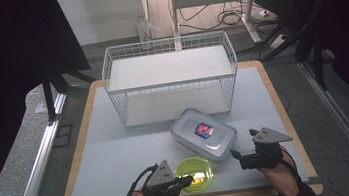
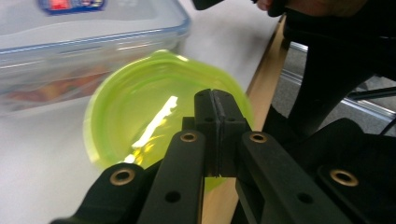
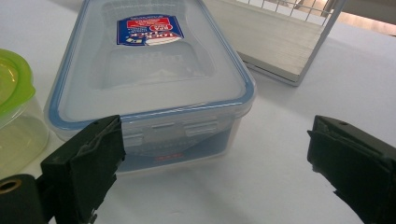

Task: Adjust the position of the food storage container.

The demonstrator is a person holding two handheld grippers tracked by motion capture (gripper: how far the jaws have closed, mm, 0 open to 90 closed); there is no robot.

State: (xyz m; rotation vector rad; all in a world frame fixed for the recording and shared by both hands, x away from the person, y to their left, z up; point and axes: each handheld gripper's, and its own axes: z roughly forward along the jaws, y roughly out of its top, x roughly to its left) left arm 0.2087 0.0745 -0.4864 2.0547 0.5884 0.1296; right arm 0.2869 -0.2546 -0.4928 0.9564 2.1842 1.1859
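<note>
White wire rack (image 1: 170, 76), two shelves, stands at the far middle of the pale surface (image 1: 114, 156), with nothing on either shelf. Nearer, right of centre: clear rectangular box (image 1: 203, 134), blue-rimmed lid clipped on, label on top. Just beside its near corner, at the front edge of the surface, sits the small round tub with a lime-green lid (image 1: 194, 174); the two look to be touching or very nearly, hard to say from above.

Left gripper (image 2: 216, 133): jaws pressed fully together, nothing visible between them, tips hanging over the near rim of the green lid. Right gripper (image 3: 215, 163): jaws spread wide, aimed at the short clipped end of the clear box, pads not on it.

Risks, as judged: closed left jaws pushed down or forward could skid the light tub off the front edge or knock it into the box. Wide right jaws closing off-centre may slip on the smooth plastic or spring a clip.
</note>
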